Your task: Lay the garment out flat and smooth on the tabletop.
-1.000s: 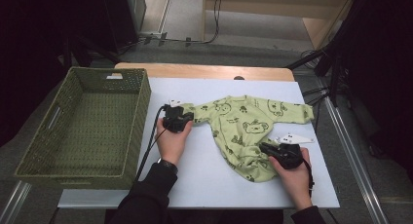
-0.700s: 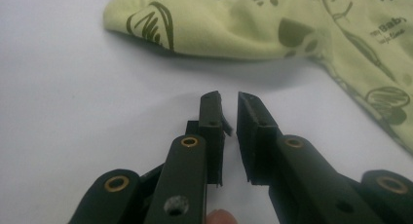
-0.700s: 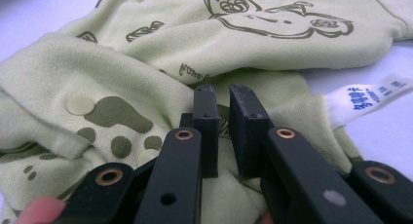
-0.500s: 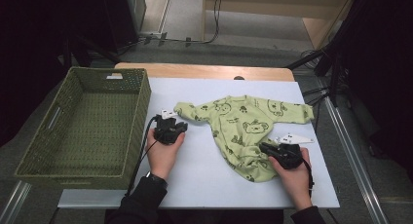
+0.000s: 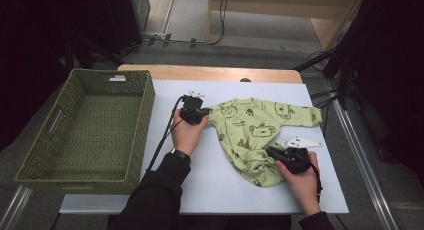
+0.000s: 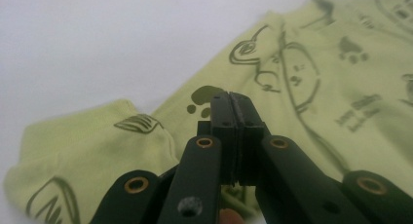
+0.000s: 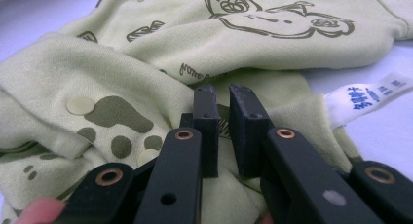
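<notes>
The green baby suit (image 5: 255, 135) lay on the white mat (image 5: 215, 185), right of the basket (image 5: 85, 125). The left gripper (image 6: 230, 112) had just been closing and pinched its sleeve. The right gripper (image 7: 221, 104) gripped its bottom, jaws a little apart. They should lift together, so nothing drags.

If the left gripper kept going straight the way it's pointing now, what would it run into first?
Most likely the light green printed baby garment: the left gripper, jaws shut, points across the sleeve toward the body of it. Depth is unclear, so it may skim just above the cloth.
</notes>
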Tool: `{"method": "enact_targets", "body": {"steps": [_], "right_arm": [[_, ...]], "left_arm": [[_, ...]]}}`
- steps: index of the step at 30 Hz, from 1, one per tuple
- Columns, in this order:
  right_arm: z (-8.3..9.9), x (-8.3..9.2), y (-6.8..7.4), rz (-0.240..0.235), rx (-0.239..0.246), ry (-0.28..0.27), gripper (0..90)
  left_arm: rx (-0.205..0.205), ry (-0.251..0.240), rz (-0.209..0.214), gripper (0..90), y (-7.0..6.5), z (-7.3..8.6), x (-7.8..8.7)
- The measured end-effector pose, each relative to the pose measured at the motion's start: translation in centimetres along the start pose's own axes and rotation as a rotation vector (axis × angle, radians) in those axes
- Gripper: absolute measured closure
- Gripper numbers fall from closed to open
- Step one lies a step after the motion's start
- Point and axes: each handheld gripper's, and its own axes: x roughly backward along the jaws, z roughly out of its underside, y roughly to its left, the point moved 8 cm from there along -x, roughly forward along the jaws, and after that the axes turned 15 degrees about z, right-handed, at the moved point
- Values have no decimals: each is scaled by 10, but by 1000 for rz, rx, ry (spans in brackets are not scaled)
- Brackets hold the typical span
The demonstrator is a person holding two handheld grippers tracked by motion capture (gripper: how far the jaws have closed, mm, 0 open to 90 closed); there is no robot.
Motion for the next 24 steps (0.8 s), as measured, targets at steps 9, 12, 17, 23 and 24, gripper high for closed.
{"method": "enact_targets", "body": {"steps": [9,12,17,23,24], "right_arm": [[0,0,0,-4,-1,1,800],[0,0,0,-2,0,2,800],[0,-1,0,2,4,4,799],[0,-1,0,4,4,5,800],[0,-1,0,4,4,5,800]], "left_arm": [[-5,28,-36,887,8,31,9],[-21,14,-60,887,9,42,21],[-15,-16,-73,886,12,56,40],[18,-31,-94,850,15,71,55],[19,-30,-91,841,14,74,57]]}}
